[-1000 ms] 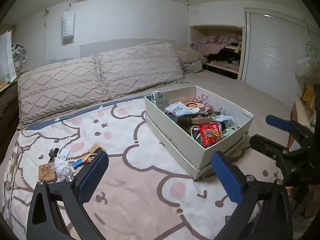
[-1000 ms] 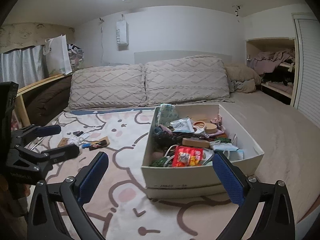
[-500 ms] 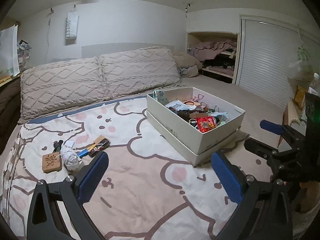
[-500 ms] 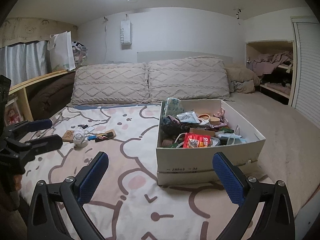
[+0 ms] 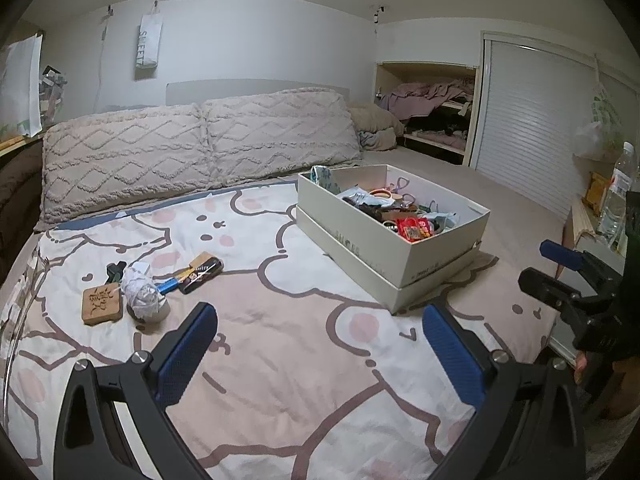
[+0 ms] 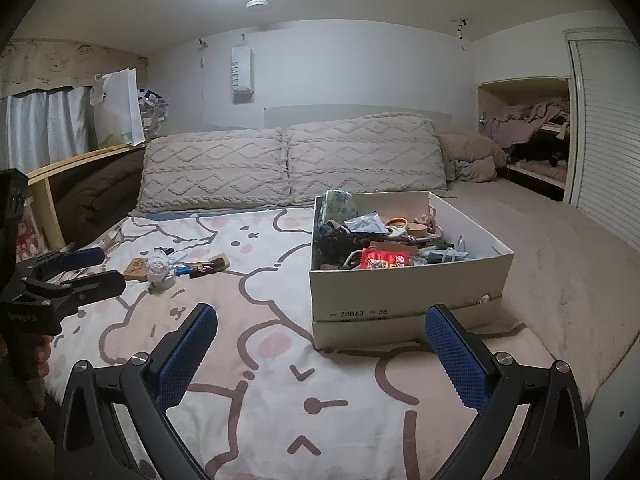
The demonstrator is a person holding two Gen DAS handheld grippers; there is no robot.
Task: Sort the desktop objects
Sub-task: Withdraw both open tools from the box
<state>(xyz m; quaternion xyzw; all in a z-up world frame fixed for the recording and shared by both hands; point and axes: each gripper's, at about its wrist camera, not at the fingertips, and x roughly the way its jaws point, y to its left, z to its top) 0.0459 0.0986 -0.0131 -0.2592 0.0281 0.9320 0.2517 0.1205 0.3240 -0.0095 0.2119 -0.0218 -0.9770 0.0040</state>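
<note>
A white shoebox (image 5: 404, 252) sits in its upturned lid on the bed (image 5: 280, 360), on a cartoon-print blanket, crammed with small things, a red snack packet (image 5: 414, 227) nearest its front wall. In the left wrist view the box's long axis runs diagonally, from near right toward the pillows (image 5: 200, 144) at far left; in the right wrist view it shows its short front end squarely, with printed numbers on that wall, and its length points straight away toward the headboard. Well apart from the box, to the left on the blanket, lies a loose cluster: a square wooden coaster (image 5: 102, 304), a crumpled white wad (image 5: 141, 294) just beside it, a blue-tipped item (image 5: 170, 286) and a dark flat bar (image 5: 201, 272) whose long axis slants up to the right. The left tool (image 5: 320, 352) hovers low over the blanket with its blue pads spread wide and nothing between them; the right tool (image 6: 322, 354) is likewise wide apart and empty, in front of the box. Only the left wrist view shows a water bottle (image 5: 618, 196) on a ledge at the far right; only the right wrist view shows the curtain (image 6: 44, 124) and white bag (image 6: 118, 110) at the left.
</note>
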